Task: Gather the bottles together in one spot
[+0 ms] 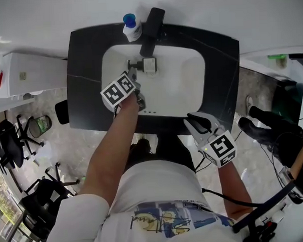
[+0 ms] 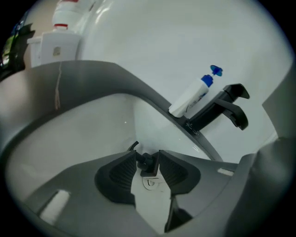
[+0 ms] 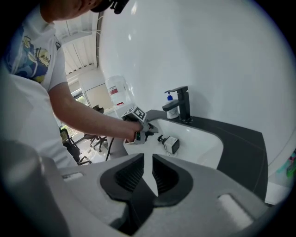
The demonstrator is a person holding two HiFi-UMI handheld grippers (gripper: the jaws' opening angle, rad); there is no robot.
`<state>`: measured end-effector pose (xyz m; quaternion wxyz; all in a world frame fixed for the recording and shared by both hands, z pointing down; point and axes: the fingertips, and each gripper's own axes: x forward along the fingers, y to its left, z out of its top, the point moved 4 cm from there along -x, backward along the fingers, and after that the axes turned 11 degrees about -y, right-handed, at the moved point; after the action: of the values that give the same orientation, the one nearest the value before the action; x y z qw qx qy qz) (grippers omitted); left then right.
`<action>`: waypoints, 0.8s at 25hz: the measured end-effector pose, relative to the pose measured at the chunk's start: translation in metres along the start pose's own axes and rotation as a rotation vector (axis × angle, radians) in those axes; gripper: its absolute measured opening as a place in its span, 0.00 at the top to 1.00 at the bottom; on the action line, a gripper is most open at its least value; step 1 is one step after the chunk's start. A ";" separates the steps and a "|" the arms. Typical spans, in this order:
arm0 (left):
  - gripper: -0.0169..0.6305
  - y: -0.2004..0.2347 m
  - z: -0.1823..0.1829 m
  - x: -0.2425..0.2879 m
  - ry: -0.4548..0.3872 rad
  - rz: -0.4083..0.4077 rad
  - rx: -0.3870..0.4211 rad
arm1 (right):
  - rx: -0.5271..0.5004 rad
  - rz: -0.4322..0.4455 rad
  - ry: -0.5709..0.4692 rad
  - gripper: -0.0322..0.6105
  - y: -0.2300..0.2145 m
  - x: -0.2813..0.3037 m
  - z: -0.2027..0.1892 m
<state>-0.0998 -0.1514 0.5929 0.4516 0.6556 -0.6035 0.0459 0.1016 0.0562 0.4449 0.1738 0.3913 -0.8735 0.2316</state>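
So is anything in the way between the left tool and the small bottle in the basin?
Nothing visible. The left tool has its jaws apart, with the small bottle's black cap framed between them. The faucet stands beyond it.

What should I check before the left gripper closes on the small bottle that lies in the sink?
1. Small bottle lies on its side in the sink, in reach: ok.
2. Left gripper has its jaws apart, with the black cap lined up in the gap: ok.
3. Pads pressing on the cap: not ok; in the right gripper view the cap seems just ahead of the tips.
4. Blue-capped bottle stands beside the tap, a place to gather: ok.
5. Right gripper has nothing between its jaws and is outside the sink: ok.
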 end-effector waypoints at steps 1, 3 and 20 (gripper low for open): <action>0.74 0.003 -0.002 0.004 0.004 0.012 -0.042 | 0.003 -0.002 0.000 0.86 -0.003 0.000 0.000; 0.76 0.006 -0.006 0.012 0.008 0.025 -0.108 | 0.011 -0.004 0.000 0.86 -0.009 0.000 -0.001; 0.70 0.030 -0.033 0.059 -0.034 0.082 -0.642 | 0.044 0.033 0.052 0.86 -0.049 0.009 -0.010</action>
<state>-0.0935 -0.1703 0.6643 0.6228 0.4554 -0.6207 -0.1396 0.1344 0.0278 0.4705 0.1840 0.3743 -0.8698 0.2636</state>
